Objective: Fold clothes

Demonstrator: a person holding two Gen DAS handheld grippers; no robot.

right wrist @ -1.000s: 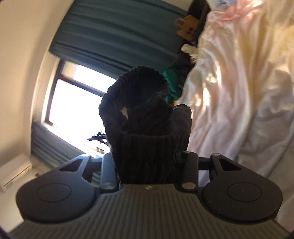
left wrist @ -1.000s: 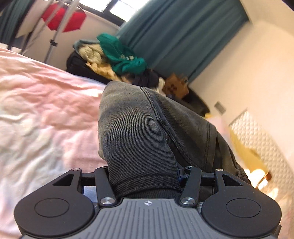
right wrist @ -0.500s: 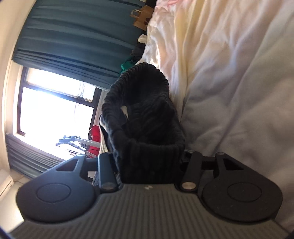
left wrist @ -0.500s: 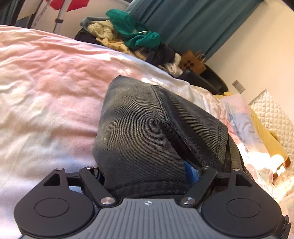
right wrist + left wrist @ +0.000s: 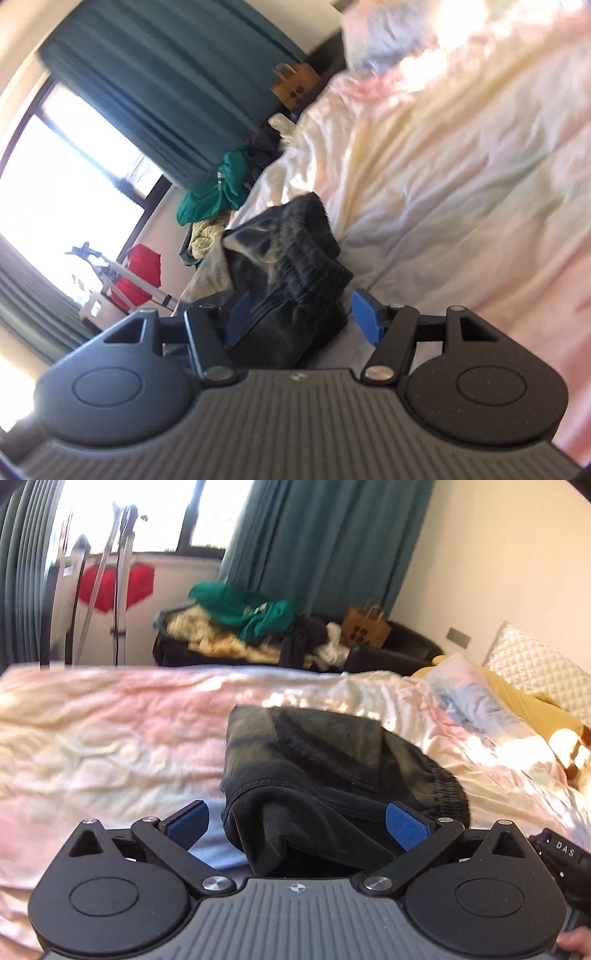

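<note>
- Beyond the bed, the dark open suitcase (image 5: 173,655) by the wall is heaped with clothes: a green garment (image 5: 243,613) on top, cream knitwear under it. A brown paper bag (image 5: 365,627) stands just to its right.
- The dark folded trousers (image 5: 332,775) lie on the pink and cream duvet (image 5: 110,738), right in front of both your grippers.
- Your left view shows the folded leg panels with their seam, the yellow pillow (image 5: 524,705) and the quilted headboard. Only the right view shows the gathered elastic waistband (image 5: 306,254) facing you.
- Your left gripper (image 5: 297,821) points gently down at the bed; its jaws are opening, blue pads spread wide and clear of the cloth, with the fold's near edge between them.
- Your right gripper (image 5: 299,317) is rolled to one side, so the room looks tilted. Its jaws are opening too, the waistband end between them; the right pad stands clear, the left one is half hidden by cloth.
</note>
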